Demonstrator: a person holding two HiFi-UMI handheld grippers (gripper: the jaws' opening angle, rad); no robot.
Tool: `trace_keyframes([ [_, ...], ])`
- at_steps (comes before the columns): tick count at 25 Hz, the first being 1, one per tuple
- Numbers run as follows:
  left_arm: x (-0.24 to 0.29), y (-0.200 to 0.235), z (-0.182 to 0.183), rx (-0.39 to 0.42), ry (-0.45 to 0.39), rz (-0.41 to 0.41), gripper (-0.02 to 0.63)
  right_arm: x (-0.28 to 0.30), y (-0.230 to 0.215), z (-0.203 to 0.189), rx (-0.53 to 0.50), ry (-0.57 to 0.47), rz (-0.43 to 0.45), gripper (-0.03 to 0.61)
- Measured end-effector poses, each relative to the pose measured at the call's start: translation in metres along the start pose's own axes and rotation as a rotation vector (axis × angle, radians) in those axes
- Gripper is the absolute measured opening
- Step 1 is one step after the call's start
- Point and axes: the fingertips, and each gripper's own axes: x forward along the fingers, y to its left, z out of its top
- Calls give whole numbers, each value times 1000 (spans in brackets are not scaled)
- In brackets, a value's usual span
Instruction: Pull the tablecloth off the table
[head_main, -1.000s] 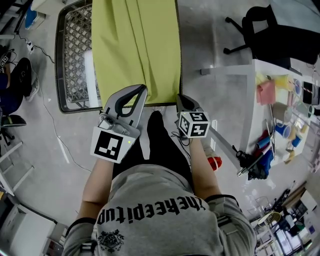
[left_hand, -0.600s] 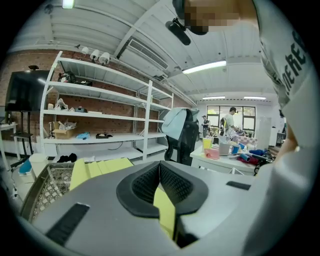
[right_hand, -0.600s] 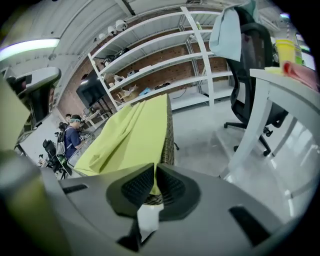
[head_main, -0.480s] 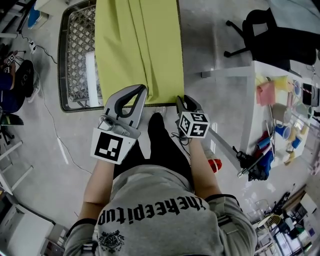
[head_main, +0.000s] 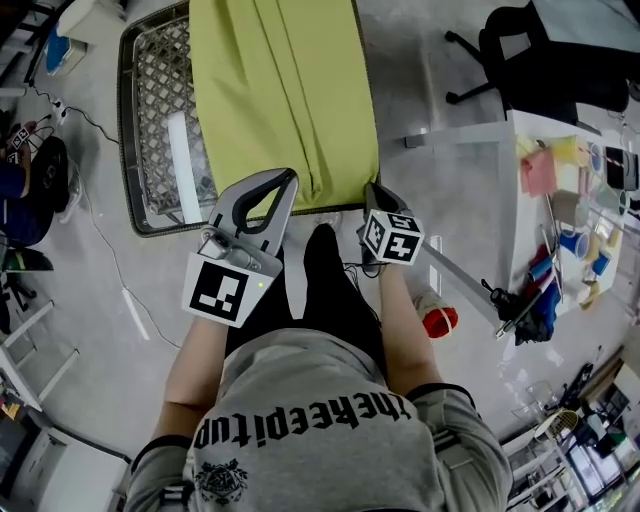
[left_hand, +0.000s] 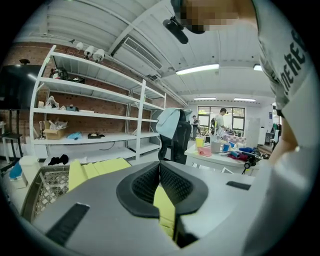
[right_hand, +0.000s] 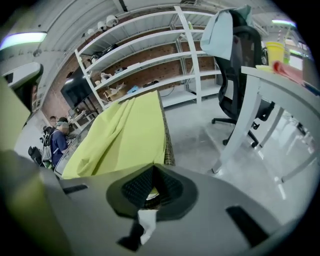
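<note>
Quickly: readable writing is only on the grey shirt (head_main: 300, 430), where a black print seems to spell "theheepitup" over a small crest that is too small to read. Each gripper's cube carries black-and-white square markers, no words. The yellow-green tablecloth (head_main: 285, 90) lies lengthwise over the table (head_main: 150, 120), a dark-rimmed lattice top that stays bare at 9 o'clock of the cloth. The cloth runs from the 12 o'clock edge of the head view down to its near hem at the middle, with long folds along it. The left gripper (head_main: 288, 178) sits at the hem's 6 o'clock, jaws clenched. In the left gripper view a yellow fold is pinched between the black pads, and the rest of the cloth spreads toward 10 o'clock. The right gripper (head_main: 368, 190) is at the hem's 5 o'clock corner. Its jaws have just been closing and are now clamped, with a sliver of yellow and a white scrap caught between the pads. The cloth stretches away from them toward 11 o'clock. A white desk (head_main: 520, 170) with clutter stands at 3 o'clock, and a black chair (head_main: 540, 60) at 1 o'clock.
</note>
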Motion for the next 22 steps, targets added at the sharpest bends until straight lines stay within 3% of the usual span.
trace_keyframes([
  [4,-10,15,-1,1,2,-11,15,-16,0,18,75,-87,-20,11],
  [7,-17,25,0,-1,-11,-15,15,-28,21,40,46,-161,28,11],
  [15,-36,51,4,0,-41,-20,15,-41,141,103,-162,-273,280,11],
  [22,-63,78,3,-24,-67,35,15,-43,245,85,-463,-201,510,11],
])
